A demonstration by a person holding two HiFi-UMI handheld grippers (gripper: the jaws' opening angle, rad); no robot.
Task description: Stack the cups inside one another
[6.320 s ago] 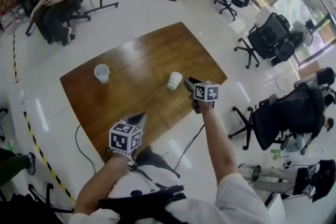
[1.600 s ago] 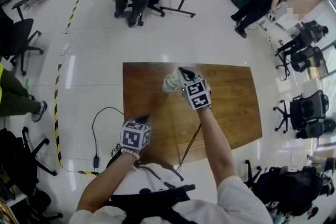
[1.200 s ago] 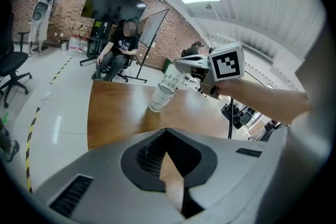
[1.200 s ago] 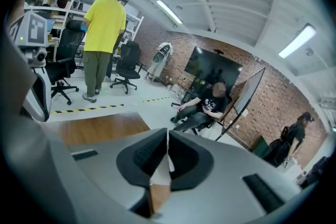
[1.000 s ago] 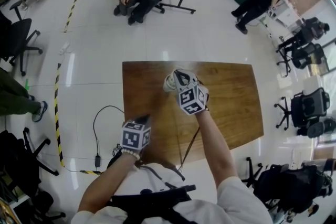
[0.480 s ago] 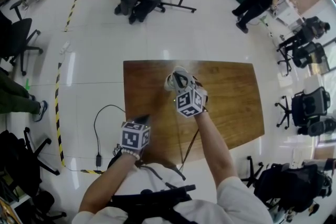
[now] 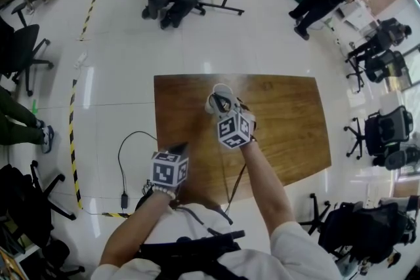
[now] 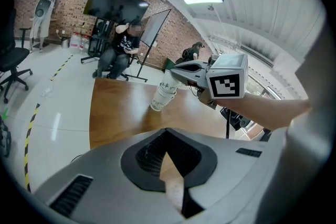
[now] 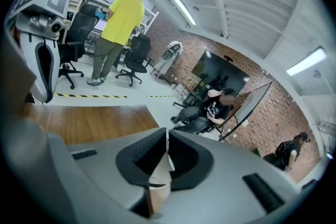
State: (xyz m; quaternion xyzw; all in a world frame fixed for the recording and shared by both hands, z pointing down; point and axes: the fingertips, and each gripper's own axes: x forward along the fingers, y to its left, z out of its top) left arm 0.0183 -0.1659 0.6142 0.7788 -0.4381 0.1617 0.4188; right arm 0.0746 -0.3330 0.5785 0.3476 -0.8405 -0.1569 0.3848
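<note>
Right claw point(image 9: 167, 136) is narrow, its jaws just easing apart, with the rim wall of the nested cups point(image 8: 161, 96) between the pads. The stack leans on the desk point(image 7: 289, 121) just under its tips. Left claw point(image 8: 167, 134) is closed and empty, with the cups well ahead of it.

We hold our left gripper point(image 7: 178, 147) closed, empty, lower centre; our right gripper point(image 7: 221, 99), jaws just easing apart, pinches the cup point(image 7: 211, 103) mid-frame.
</note>
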